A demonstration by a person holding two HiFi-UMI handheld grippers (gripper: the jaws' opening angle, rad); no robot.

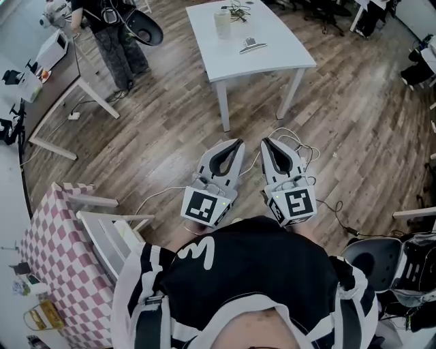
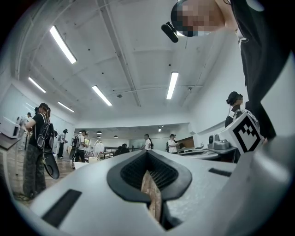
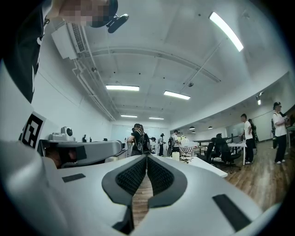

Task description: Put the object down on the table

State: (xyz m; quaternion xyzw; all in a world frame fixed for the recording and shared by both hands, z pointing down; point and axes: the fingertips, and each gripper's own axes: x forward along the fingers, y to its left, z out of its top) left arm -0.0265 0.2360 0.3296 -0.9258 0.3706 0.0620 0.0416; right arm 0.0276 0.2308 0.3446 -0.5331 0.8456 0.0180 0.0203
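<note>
My left gripper (image 1: 238, 143) and my right gripper (image 1: 266, 142) are held side by side at waist height over the wooden floor. Both point toward the white table (image 1: 279, 51) ahead. The two are shut, with nothing between their jaws. In the left gripper view the left gripper (image 2: 147, 153) has its tips together, and only floor shows behind them. In the right gripper view the right gripper (image 3: 146, 157) looks the same. On the table stand a white cylinder (image 1: 222, 22), a flat grey item (image 1: 253, 46) and a tangle of cables (image 1: 238, 9).
A pink checked table (image 1: 54, 259) and a white chair (image 1: 109, 232) stand close on my left. A black chair (image 1: 371, 255) is at my right. Loose cables (image 1: 303, 150) lie on the floor by the right gripper. A person (image 1: 116, 41) stands at the far left by a desk (image 1: 61, 82).
</note>
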